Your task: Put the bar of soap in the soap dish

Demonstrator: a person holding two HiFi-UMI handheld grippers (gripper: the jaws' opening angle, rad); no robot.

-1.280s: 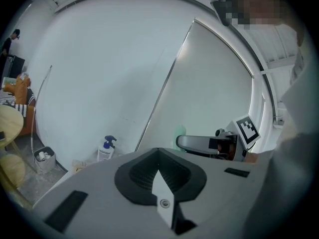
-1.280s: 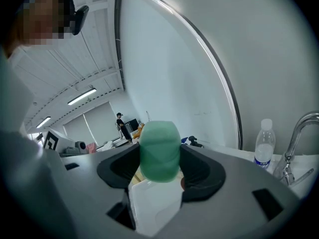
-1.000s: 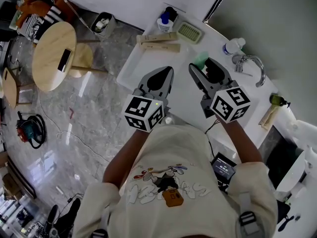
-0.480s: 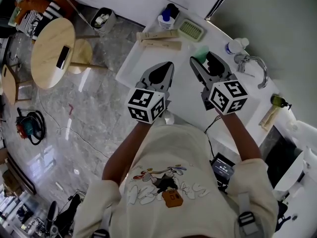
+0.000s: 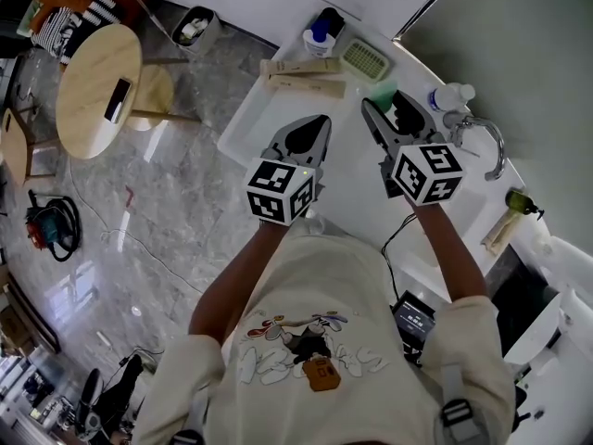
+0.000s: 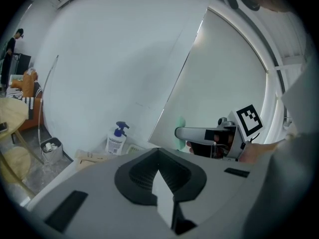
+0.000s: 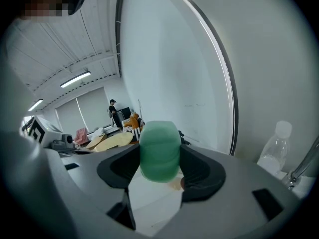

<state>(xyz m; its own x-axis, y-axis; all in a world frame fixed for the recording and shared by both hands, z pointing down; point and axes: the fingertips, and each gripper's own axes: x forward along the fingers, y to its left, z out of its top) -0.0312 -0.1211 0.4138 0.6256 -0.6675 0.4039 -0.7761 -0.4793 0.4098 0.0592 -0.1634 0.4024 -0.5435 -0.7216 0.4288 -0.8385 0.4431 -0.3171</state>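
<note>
A pump bottle, a faucet, a round wooden table.

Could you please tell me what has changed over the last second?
The right gripper carried the green soap slightly nearer the soap dish, jaws clamped on it throughout. The left gripper stayed shut and empty alongside; the dish and pump bottle did not move.

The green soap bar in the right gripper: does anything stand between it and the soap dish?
Nothing visible does. The right gripper holds the soap bar just short of the soap dish, with only bare white counter between them.
</note>
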